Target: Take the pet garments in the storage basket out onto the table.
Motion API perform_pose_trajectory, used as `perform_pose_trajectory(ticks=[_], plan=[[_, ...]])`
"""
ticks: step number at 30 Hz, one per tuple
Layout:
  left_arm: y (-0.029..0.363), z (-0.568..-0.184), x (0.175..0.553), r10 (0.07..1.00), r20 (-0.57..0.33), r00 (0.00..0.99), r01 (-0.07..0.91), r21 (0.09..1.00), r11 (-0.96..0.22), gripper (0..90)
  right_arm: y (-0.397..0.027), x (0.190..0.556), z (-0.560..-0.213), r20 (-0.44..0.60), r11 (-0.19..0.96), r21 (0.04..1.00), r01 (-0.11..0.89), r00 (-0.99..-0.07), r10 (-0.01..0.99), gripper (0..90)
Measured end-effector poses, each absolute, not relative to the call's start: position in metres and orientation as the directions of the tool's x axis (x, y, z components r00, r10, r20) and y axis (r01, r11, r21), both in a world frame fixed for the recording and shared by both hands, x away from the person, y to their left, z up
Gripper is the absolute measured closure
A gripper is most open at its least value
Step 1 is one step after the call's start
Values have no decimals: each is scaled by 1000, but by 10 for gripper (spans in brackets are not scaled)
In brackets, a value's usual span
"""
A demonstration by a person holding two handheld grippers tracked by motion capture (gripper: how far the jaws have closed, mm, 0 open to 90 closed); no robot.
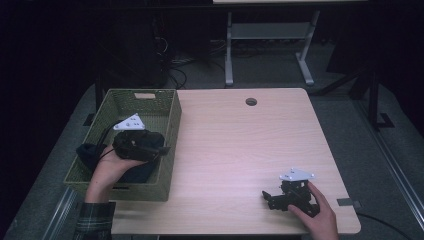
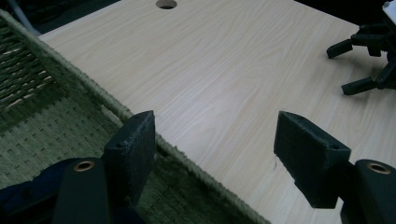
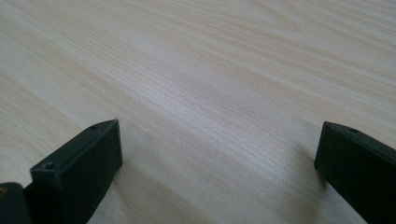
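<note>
- Left claw (image 1: 161, 150) over green woven basket (image 1: 170, 125) rim, jaws apart, nothing between; dark cloth (image 1: 90, 152) lies inside the basket.
- Right claw (image 1: 267, 197) rests on tabletop (image 1: 240, 150), jaws wide, empty.

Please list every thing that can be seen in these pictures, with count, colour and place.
green woven rectangular basket: one, olive green, on the table's left edge.
dark blue cloth item: one, navy, inside the basket at its near end, under the left hand.
light wooden table: one, pale wood, centre; a round hole near its far edge.
grey metal-legged frame: one, light grey, on the floor beyond the table.
left claw: one, black, jaws open over the basket's right rim, nothing between them.
right claw: one, black, open, resting on the table's near right part.
left hand: one, with a plaid sleeve.
right hand: one, at the near right edge.
</note>
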State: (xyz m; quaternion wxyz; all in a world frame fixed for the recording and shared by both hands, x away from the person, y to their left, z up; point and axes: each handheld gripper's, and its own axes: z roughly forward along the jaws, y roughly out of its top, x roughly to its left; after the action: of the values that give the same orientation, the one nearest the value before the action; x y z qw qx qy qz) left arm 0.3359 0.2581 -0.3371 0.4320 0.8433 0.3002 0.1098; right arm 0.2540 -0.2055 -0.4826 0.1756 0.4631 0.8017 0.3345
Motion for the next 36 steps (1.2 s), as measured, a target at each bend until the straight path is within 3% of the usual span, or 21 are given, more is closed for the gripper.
perform_pose_trajectory(ticks=[26,36], plan=[[322,-342,339,715,-23,699,467,771,-432,433,-205,254,-483,29,347,698,626,-509,860,4],[344,-352,343,761,20,648,521,716,-464,459,-206,254,-483,28,347,698,626,-509,860,4]])
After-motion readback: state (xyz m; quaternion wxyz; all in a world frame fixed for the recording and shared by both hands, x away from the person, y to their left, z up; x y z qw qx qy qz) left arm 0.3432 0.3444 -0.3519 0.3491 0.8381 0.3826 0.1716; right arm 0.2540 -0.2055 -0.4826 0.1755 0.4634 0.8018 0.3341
